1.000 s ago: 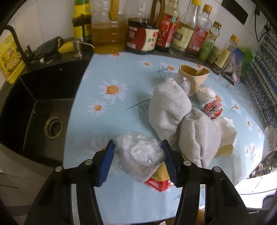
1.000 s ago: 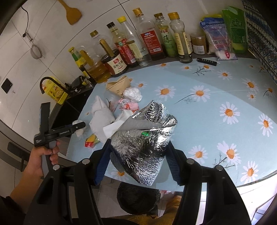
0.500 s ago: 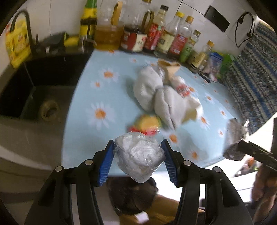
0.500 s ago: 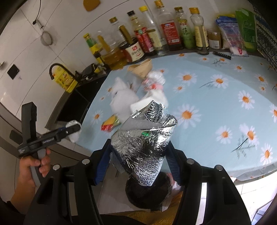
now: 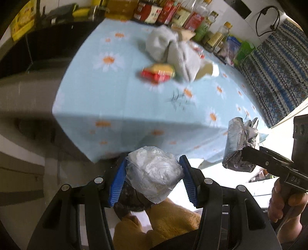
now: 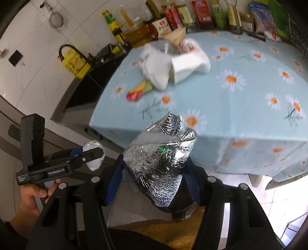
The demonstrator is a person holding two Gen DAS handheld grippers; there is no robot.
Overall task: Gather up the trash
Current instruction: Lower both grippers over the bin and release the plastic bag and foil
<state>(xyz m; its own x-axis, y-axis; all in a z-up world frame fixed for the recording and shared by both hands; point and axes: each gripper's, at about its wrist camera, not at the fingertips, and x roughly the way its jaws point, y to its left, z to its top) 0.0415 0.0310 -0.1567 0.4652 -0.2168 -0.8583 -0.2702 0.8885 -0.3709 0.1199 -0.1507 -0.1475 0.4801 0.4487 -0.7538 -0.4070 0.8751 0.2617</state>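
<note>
- Both grippers have drawn back past the table's near edge since the earlier frames; the tablecloth (image 5: 134, 107) now fills only the upper part of each view.
- We find the left gripper (image 5: 153, 177) clenched on a clear plastic wad (image 5: 153, 173), held off the table at lower centre.
- We find the right gripper (image 6: 154, 180) clamped on a crumpled foil bag (image 6: 159, 159), likewise off the table.
- Left on the cloth, upper centre: a grey cloth bundle (image 5: 173, 50), a red-and-yellow wrapper (image 5: 157, 73), white paper (image 6: 189, 65); bottles (image 6: 192, 13) line the wall behind.
- A dark round shape sits directly below each load, part hidden; we cannot identify it.
- Only the right view shows the left hand (image 6: 32, 196); only the left view shows the patterned fabric (image 5: 273, 63).
</note>
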